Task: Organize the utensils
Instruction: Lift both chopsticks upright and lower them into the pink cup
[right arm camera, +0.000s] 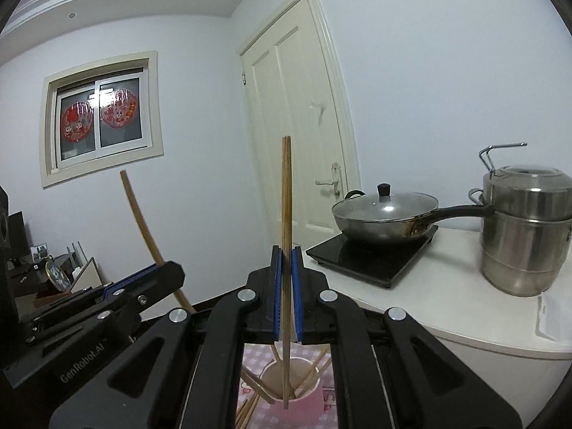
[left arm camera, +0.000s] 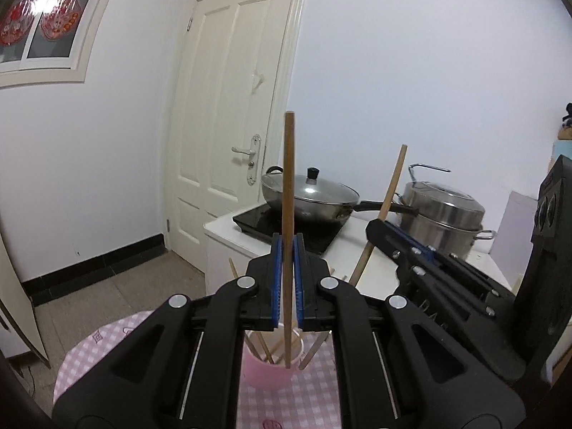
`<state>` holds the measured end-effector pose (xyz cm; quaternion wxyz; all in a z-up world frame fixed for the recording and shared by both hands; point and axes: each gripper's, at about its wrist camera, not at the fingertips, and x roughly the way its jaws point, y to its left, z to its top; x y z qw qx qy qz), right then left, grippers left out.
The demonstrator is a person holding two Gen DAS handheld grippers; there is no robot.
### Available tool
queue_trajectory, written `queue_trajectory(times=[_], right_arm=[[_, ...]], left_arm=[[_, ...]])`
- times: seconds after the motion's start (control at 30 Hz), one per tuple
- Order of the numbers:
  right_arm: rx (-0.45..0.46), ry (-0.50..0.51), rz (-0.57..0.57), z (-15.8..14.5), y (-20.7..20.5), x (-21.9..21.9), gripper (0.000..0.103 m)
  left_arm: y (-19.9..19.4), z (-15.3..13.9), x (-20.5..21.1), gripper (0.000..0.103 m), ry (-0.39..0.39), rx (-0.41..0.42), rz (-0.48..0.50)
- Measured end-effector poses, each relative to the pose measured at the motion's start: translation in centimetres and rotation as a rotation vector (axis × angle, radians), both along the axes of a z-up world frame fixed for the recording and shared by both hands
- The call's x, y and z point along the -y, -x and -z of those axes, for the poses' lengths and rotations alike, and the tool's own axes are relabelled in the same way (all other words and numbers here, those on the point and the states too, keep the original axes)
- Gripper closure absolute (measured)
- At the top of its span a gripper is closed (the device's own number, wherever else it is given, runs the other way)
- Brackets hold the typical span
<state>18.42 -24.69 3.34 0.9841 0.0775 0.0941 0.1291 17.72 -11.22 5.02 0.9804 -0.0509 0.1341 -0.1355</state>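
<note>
My left gripper (left arm camera: 287, 246) is shut on a wooden chopstick (left arm camera: 289, 186) that stands upright, its lower tip over a pink cup (left arm camera: 271, 371) holding several chopsticks. The right gripper (left arm camera: 375, 227) shows at the right, pinching another chopstick (left arm camera: 391, 186) that leans. In the right wrist view my right gripper (right arm camera: 286, 255) is shut on an upright chopstick (right arm camera: 286, 193), whose tip hangs in the mouth of the pink cup (right arm camera: 289, 407). The left gripper (right arm camera: 171, 268) appears at the left with its curved-looking chopstick (right arm camera: 141, 221).
The cup stands on a pink checked tablecloth (left arm camera: 93, 350). Behind is a white counter (right arm camera: 464, 307) with a black induction hob (right arm camera: 371, 257), a lidded wok (right arm camera: 386, 211) and a steel stacked pot (right arm camera: 525, 228). A white door (left arm camera: 228, 107) and window (right arm camera: 100, 118) are beyond.
</note>
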Motion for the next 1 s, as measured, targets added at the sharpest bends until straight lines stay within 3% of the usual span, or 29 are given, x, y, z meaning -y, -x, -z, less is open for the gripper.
queue_trajectory(times=[0.27,0.57,1.0], right_arm=[[-0.007,-0.023,0.007,2.3,-2.1,0.4,0.099],[0.019,-0.046,0.007,2.1,-2.1,1.2,0.099],[-0.062,-0.038,0.0,5.2,-3.0,1.2,0.099]], left_arm=[[-2.5,2.2,0.6,0.097,-0.029,-0.021,-0.02],[-3.8,3.8,0.8,0.096,-0.02,-0.027,-0.041],[-5.0,7.1,1.1,0.096,-0.039,-0.109,-0.028]])
